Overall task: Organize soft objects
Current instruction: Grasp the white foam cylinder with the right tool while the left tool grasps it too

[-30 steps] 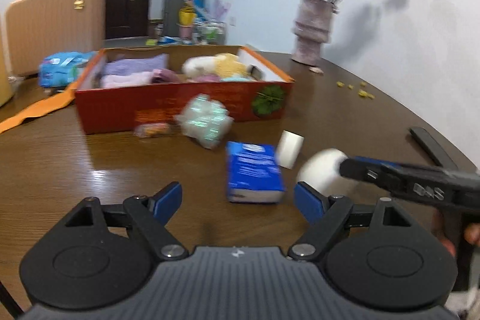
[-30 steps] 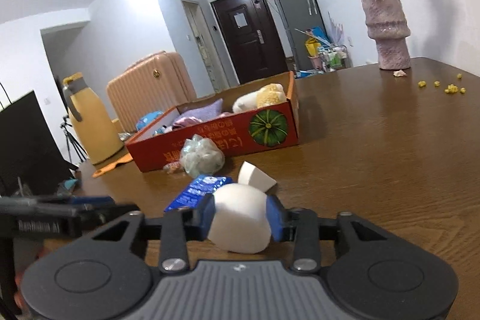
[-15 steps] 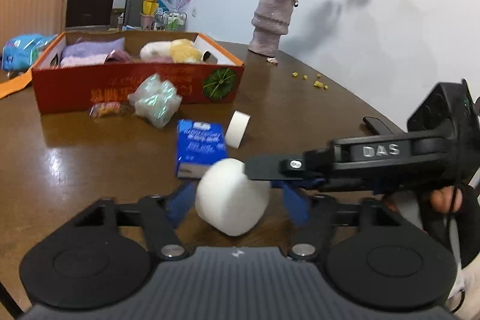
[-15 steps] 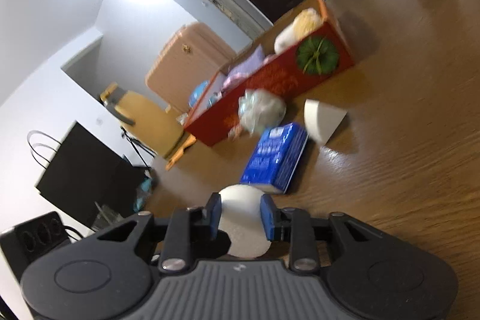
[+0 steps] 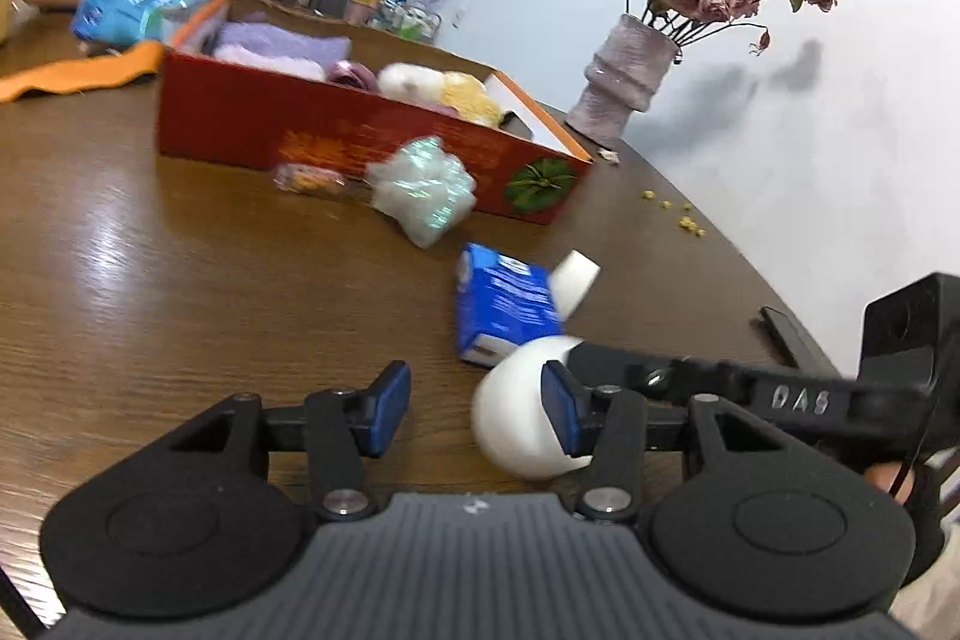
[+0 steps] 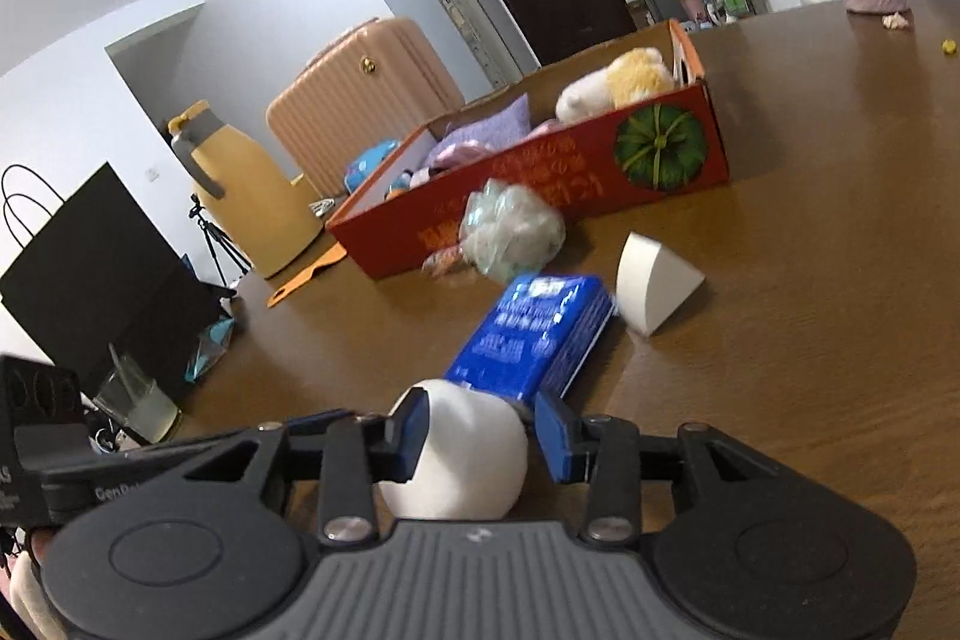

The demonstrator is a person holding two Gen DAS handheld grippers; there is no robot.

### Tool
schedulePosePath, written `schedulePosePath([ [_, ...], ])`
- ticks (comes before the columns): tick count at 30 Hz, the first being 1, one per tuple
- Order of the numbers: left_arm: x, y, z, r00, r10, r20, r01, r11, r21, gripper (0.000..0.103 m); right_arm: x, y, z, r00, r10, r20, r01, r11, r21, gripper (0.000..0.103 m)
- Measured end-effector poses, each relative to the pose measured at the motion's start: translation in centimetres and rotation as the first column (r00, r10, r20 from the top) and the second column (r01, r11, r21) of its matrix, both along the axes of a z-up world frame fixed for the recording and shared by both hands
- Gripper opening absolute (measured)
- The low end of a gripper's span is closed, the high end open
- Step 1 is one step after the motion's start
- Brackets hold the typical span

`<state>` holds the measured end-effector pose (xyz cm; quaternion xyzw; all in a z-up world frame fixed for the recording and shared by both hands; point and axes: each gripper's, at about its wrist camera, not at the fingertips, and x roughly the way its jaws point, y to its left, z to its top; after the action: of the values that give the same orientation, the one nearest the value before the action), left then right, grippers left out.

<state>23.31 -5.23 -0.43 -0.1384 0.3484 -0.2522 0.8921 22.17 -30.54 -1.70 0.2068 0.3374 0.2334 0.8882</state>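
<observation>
Passing the ball (image 5: 516, 430) across, you've slackened your right hand-held gripper (image 6: 483, 430), jaws opening off it, while your left hand-held gripper (image 5: 474, 400) is closing around it, not yet squeezing, well short of the box (image 5: 240, 118), so boxing waits.

Both grippers are matte black plastic with ribbed grey housings. Silver screws fasten their linkages. Blue rubber pads (image 5: 564, 412) line the jaws.

Vase of dried roses (image 5: 629, 91), tan suitcase (image 6: 360, 85), black bag (image 6: 90, 274).
</observation>
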Motion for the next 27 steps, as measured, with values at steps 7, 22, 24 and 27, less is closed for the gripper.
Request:
schedulePosePath([
  [7, -0.2, -1.5, -1.2, 0.998, -0.05, -0.031, 0.049, 0.998, -0.028, 0.028, -1.2, -0.1, -0.8, 1.0, -0.023, -0.006, 0.023, 1.0, -0.018, 0.03],
  [22, -0.8, 0.1, -1.0, 0.999, -0.008, -0.04, 0.007, 1.0, -0.022, 0.026, -1.7, 1.4, -1.0, 1.0, 0.008, -0.009, -0.008, 1.0, 0.005, 0.016],
  [24, -0.7, 0.9, -0.9, 0.999, 0.011, -0.038, -0.012, 1.0, -0.022, 0.024, -1.5, 1.6, -0.7, 1.0, 0.019, 0.001, -0.019, 1.0, 0.009, 0.019],
  [27, -0.5, 1.5, -0.7, 0.999, 0.03, -0.024, -0.03, 0.999, -0.01, 0.022, -0.6, 1.6, 0.4, 0.999, 0.01, 0.036, -0.01, 1.0, -0.021, 0.019],
])
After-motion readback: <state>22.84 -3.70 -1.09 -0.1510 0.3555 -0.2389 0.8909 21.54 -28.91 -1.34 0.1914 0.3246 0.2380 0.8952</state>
